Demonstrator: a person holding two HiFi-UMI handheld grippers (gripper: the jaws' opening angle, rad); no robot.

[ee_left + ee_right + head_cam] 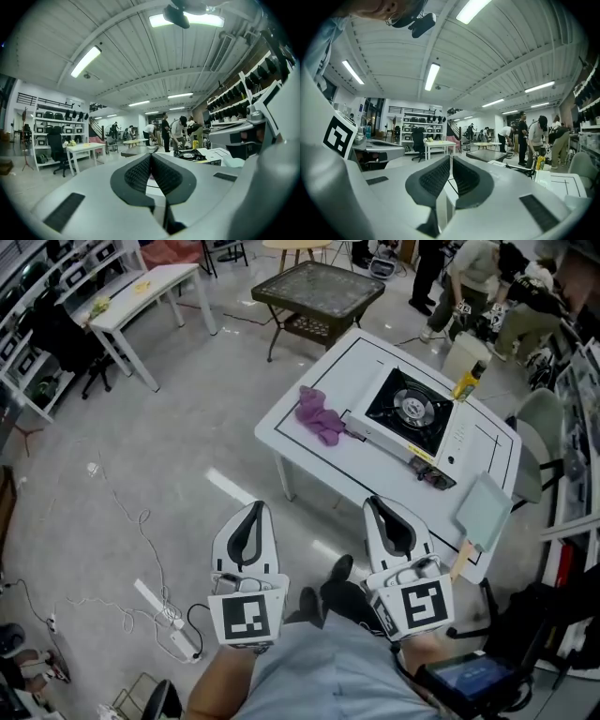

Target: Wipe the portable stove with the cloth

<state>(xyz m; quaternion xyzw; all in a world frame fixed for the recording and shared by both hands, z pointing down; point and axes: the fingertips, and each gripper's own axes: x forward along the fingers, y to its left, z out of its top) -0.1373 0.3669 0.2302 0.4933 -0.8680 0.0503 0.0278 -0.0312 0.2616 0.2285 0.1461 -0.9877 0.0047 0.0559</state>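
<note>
The portable stove [410, 409], with a black top and round burner, stands on the white table [309, 451] ahead of me. Left of the stove on the same table lies the crumpled purple cloth [319, 415]. Both grippers hang over the floor, short of the table's near edge and apart from cloth and stove. My left gripper [256, 505] [151, 154] is shut, with nothing between its pads. To its right, my right gripper [374, 501] [451, 157] is also shut and empty. The left gripper view shows the stove [190, 155] far off to the right of the jaws.
A yellow bottle [468, 382] stands behind the stove. A pale green board [483, 512] with a wooden handle lies on the table's near right corner. A dark glass-topped table [319, 292] stands beyond. A power strip [167, 620] and cables lie on the floor at left. People [483, 282] work at the back right.
</note>
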